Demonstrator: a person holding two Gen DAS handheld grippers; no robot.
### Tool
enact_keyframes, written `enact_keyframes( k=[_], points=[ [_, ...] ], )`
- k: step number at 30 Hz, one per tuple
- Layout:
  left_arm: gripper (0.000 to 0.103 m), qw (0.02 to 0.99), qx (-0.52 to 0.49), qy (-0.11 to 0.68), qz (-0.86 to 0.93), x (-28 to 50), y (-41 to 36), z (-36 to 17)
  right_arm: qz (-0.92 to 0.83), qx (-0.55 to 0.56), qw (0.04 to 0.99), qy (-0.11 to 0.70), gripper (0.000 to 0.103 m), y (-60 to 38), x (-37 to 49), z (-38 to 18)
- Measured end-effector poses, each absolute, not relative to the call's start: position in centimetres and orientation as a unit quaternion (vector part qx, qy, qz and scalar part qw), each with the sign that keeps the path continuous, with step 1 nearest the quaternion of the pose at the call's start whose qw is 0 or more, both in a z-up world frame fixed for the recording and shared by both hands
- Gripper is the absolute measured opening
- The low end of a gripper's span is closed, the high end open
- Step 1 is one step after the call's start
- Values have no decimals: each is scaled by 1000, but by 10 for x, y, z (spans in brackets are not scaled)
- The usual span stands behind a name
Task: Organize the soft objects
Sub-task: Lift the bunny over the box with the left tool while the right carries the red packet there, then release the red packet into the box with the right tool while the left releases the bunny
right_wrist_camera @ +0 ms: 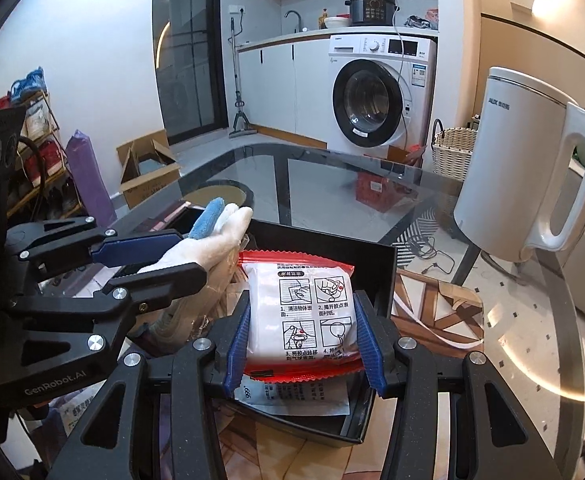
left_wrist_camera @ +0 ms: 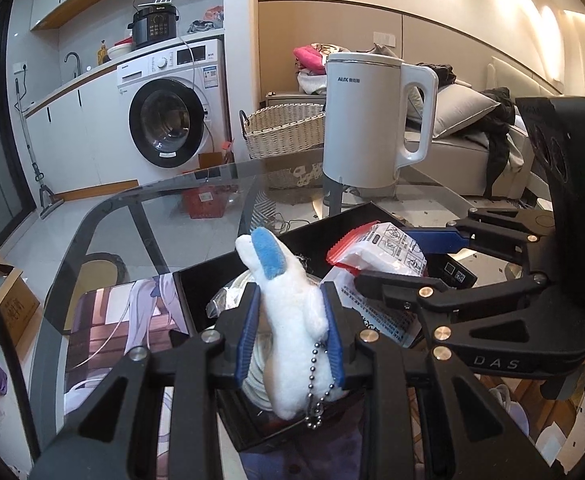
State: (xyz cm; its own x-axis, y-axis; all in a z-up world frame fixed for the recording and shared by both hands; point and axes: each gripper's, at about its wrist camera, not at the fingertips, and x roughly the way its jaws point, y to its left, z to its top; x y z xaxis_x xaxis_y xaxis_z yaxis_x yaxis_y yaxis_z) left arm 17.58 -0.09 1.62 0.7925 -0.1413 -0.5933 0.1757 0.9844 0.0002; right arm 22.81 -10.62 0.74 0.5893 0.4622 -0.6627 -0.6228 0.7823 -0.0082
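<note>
1. Plush toy (left_wrist_camera: 292, 320), seen from the left wrist: a small white stuffed animal with blue ears, plainly light and squashy. The left gripper (left_wrist_camera: 292, 334) is closed on its body, blue pads pressing into both flanks. The head sticks up beyond the fingertips, and a bead chain (left_wrist_camera: 315, 384) dangles from its lower end. It hangs over the black tray (left_wrist_camera: 304, 232) on the glass table (left_wrist_camera: 164, 216). A mid-body pinch looks the safest hold; the ears or chain would probably let it swing.

2. From the right wrist: the right gripper (right_wrist_camera: 302, 334) is clamped on a sealed packet (right_wrist_camera: 302, 316) with red crimped edges, its pads on the two long sides. The film looks slick and the filling soft, so I'd judge it light but liable to slip. It sits above the tray, just beside the plush.
</note>
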Motion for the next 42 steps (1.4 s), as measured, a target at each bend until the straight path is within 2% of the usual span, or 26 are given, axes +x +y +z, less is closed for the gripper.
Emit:
enact_keyframes(
  k=[21, 30, 32, 34, 36, 38, 42],
  points=[
    [33, 940, 29, 327, -92, 182, 2, 3, 287, -192, 864, 366, 48, -82, 238, -3],
    [35, 939, 30, 330, -89, 183, 3, 3, 293, -171, 878, 337, 61, -100, 224, 11],
    [35, 939, 29, 331, -86, 184, 3, 3, 290, -169, 880, 334, 70, -103, 221, 15],
    [37, 940, 31, 331, -84, 183, 2, 4, 280, -173, 885, 330, 72, -105, 219, 17],
    [41, 940, 29, 330, -85, 181, 2, 5, 279, -171, 884, 333, 74, -106, 217, 18],
    [45, 939, 26, 333, -87, 179, 1, 5, 271, -172, 885, 337, 81, -109, 217, 18],
    [55, 940, 35, 330, -85, 171, -3, 8, 254, -180, 885, 346, 81, -113, 219, 15]
  ],
)
